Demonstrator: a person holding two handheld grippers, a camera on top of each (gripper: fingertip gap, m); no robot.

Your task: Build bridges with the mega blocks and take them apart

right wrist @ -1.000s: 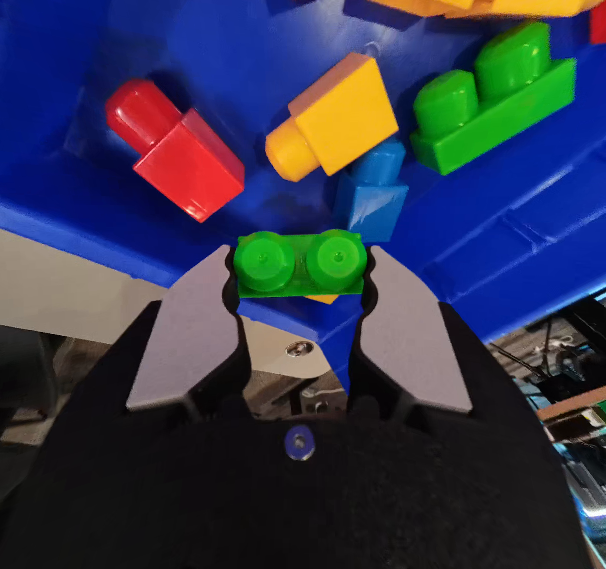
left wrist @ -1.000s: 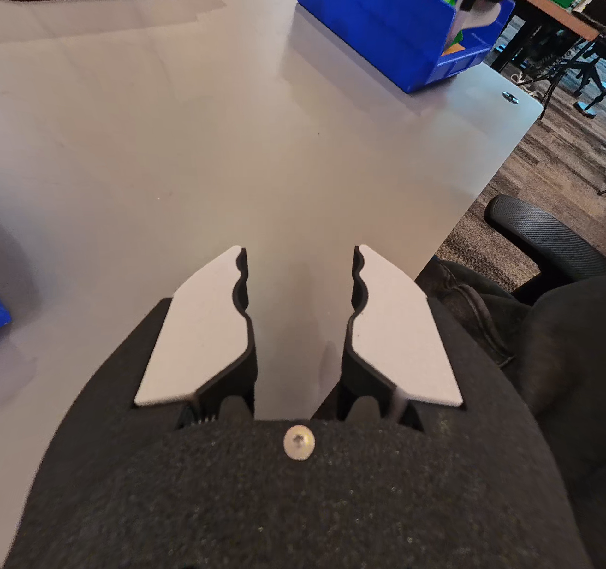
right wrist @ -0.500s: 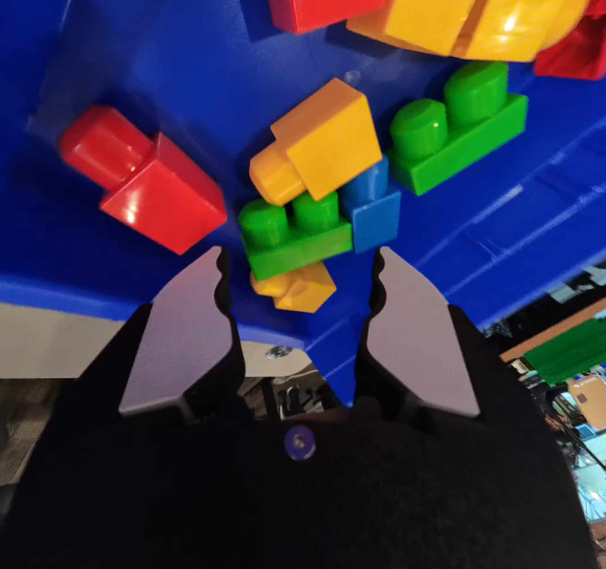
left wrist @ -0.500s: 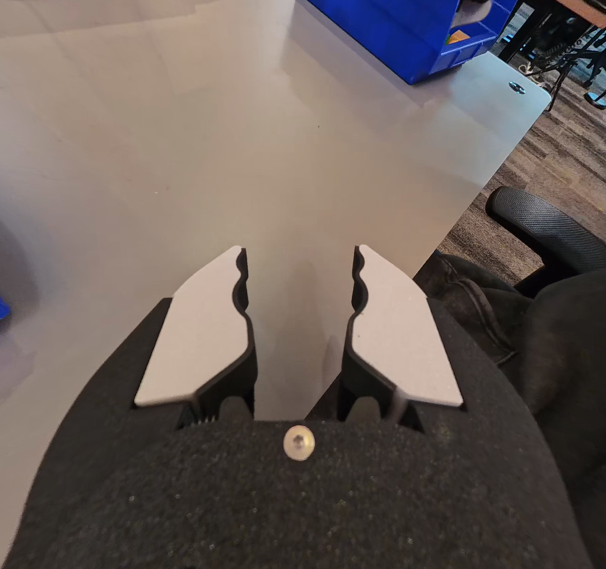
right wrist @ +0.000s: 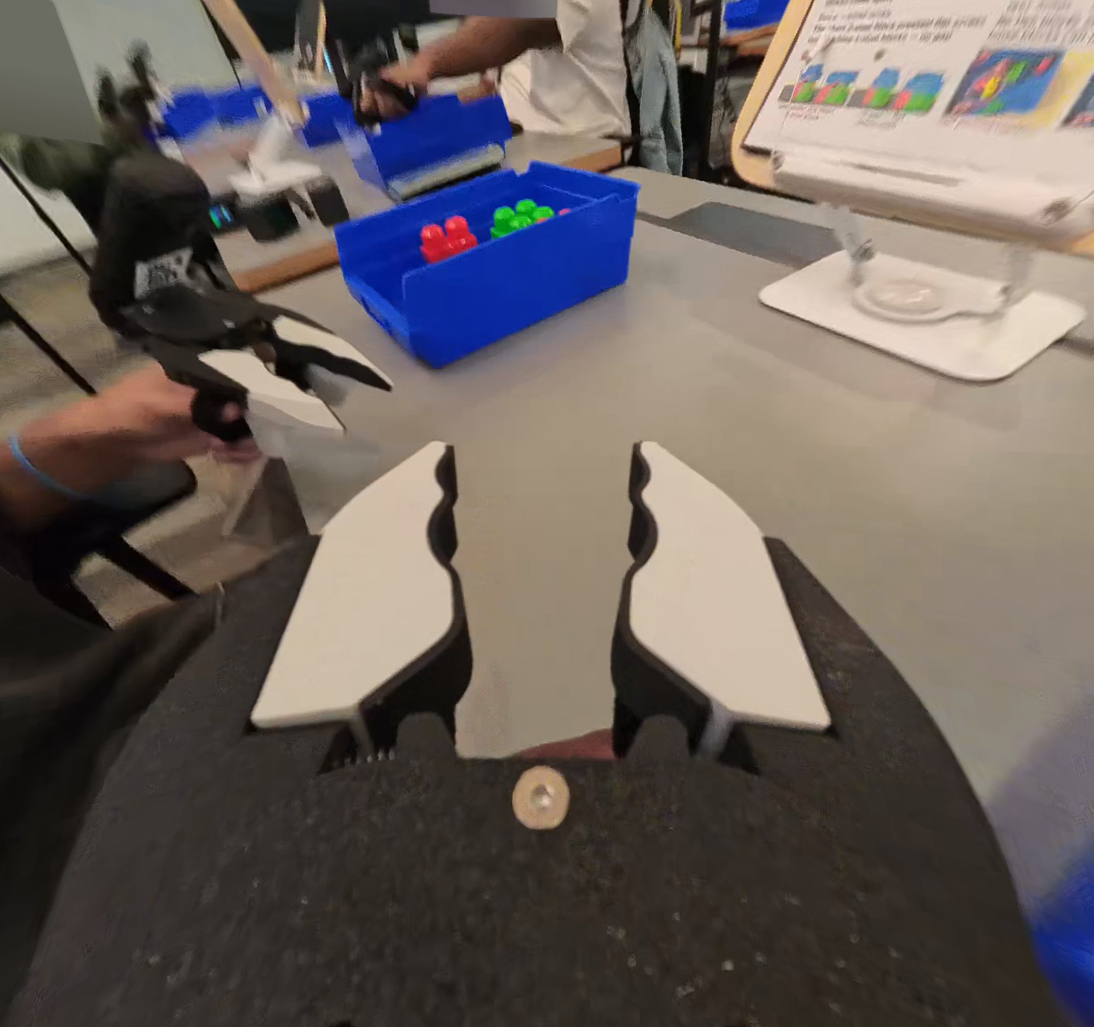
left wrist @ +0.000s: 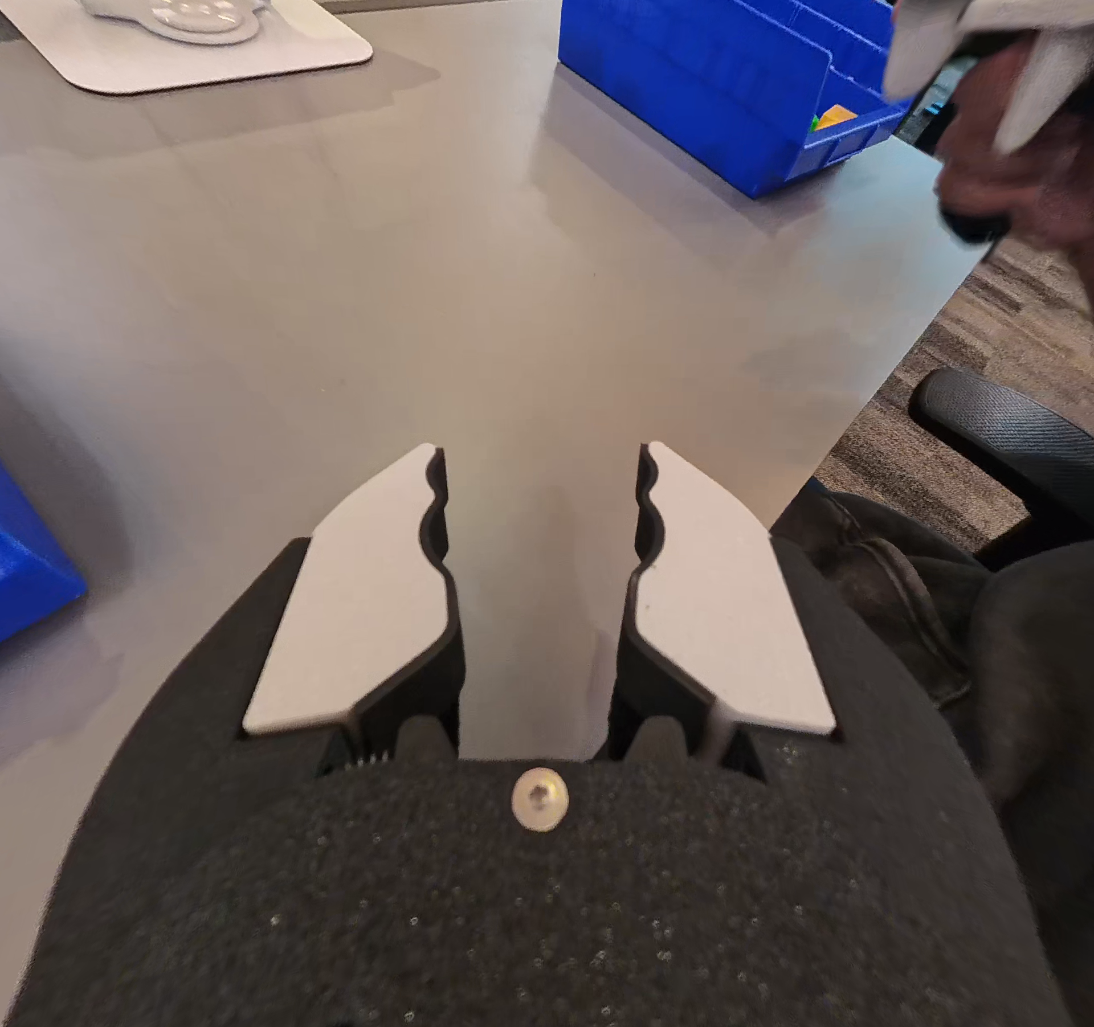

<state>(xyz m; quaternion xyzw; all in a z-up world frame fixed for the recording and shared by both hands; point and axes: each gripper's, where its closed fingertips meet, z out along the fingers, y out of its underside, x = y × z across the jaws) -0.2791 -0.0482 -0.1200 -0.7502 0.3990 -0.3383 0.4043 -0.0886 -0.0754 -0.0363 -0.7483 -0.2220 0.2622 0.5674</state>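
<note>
My left gripper (left wrist: 541, 454) is open and empty, low over the bare grey table (left wrist: 414, 288). My right gripper (right wrist: 541, 451) is open and empty too, above the same table. A blue bin (left wrist: 710, 52) at the far right of the left wrist view shows a bit of a yellow block (left wrist: 832, 117). A second blue bin (right wrist: 485, 288) in the right wrist view holds red blocks (right wrist: 447, 238) and green blocks (right wrist: 521, 217). The right gripper shows blurred in the left wrist view (left wrist: 959, 93), in front of the first bin. The left gripper shows in the right wrist view (right wrist: 361, 407), held by a hand.
A white stand base (left wrist: 177, 28) sits at the back of the table and carries a board with a picture sheet (right wrist: 947, 52). The second bin's corner (left wrist: 29, 572) is at my left. The table edge, a black chair armrest (left wrist: 1006, 442) and carpet are at the right. People work at other tables behind.
My right gripper opened and dropped the green two-stud block into the blue bin, then pulled out and swung back over the table. The left gripper stayed open, tilting up slightly.
</note>
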